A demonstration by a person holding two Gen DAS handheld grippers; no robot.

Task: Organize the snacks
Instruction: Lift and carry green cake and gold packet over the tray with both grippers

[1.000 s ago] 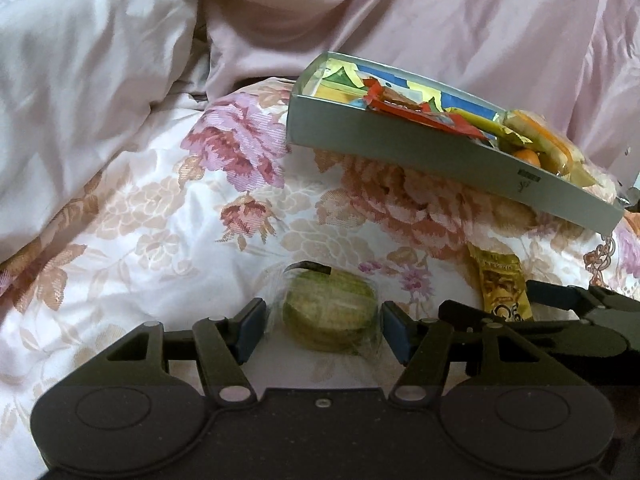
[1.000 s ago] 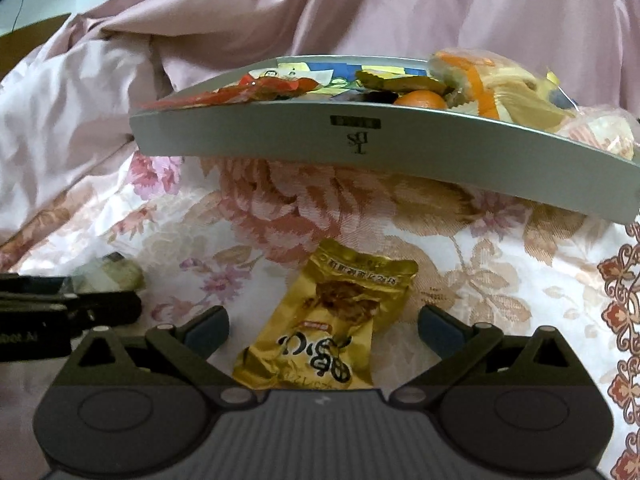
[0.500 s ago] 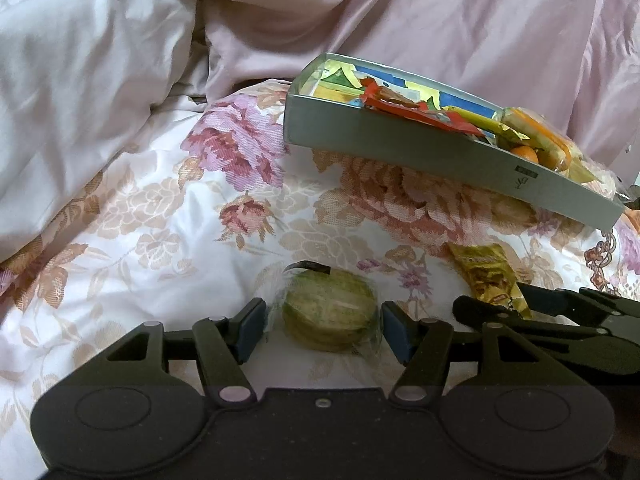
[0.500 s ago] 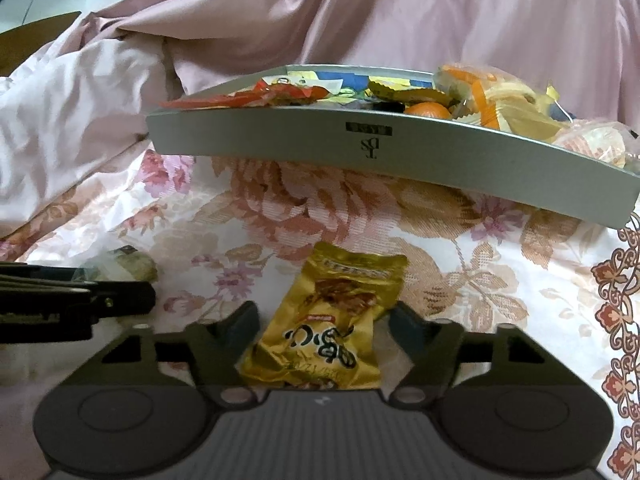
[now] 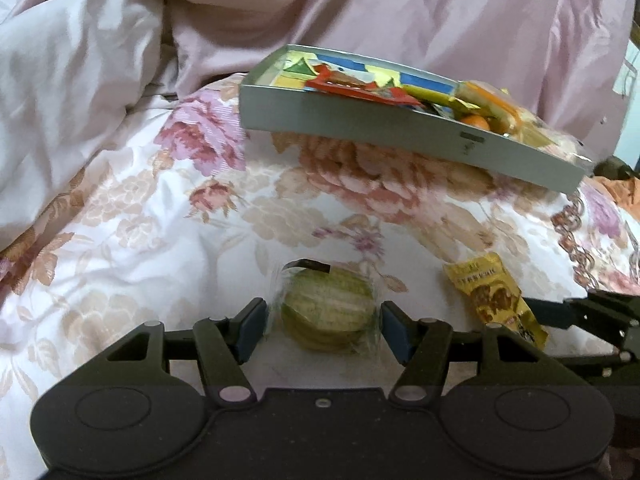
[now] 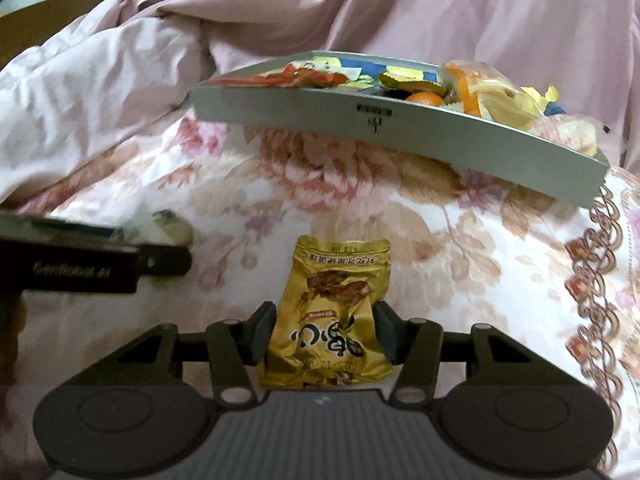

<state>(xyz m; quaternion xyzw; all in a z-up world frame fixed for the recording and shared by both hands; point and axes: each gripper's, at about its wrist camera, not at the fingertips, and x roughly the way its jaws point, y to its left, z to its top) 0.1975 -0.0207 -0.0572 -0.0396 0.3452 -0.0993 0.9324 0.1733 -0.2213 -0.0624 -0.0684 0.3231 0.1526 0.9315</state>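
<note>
A: Our right gripper (image 6: 325,332) has just been closing, and its pads now press both sides of the gold packet (image 6: 329,316) at lower centre. It points down at the bedspread (image 6: 460,248).

B: Our left gripper (image 5: 323,330) stands half open around the wrapped green biscuit (image 5: 329,314); the wrapper touches both pads.

A: Writing?

B: "GenRobot AI", blurred, on the left gripper's side. The packet's characters we can't read.

A: The tray (image 5: 360,120) of snacks sits upper right.
</note>
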